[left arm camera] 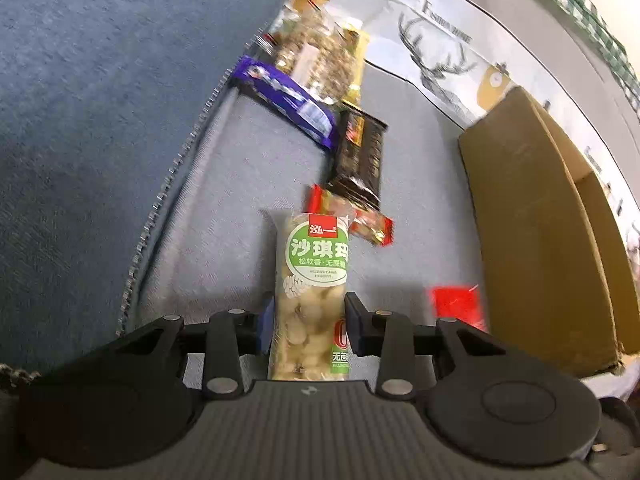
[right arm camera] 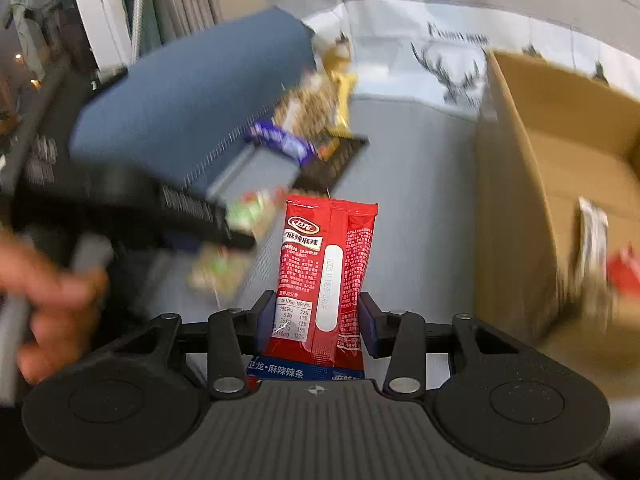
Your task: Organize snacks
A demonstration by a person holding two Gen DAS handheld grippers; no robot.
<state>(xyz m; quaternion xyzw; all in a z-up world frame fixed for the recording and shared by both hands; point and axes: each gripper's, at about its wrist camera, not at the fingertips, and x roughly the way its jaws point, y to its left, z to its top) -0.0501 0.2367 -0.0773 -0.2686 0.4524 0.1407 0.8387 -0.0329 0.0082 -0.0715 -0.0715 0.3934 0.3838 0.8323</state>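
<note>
My left gripper (left arm camera: 308,320) is shut on a clear sachima snack pack with a green label (left arm camera: 314,280), held upright above the grey cloth. My right gripper (right arm camera: 316,320) is shut on a red spicy-strip packet (right arm camera: 326,272). In the right wrist view the left gripper and its pack (right arm camera: 240,216) appear blurred at left, with the hand. A purple packet (left arm camera: 286,100), a black packet (left arm camera: 360,152), a small red-wrapped snack (left arm camera: 360,220) and a seed bag (left arm camera: 320,52) lie ahead. A cardboard box (left arm camera: 532,220) stands to the right; it (right arm camera: 516,216) holds a few snacks.
A blue cushion (left arm camera: 100,100) lies left of the grey cloth (left arm camera: 248,184). A white deer-print cloth (left arm camera: 436,48) lies behind the snacks. Another red packet (left arm camera: 456,304) shows blurred near the box.
</note>
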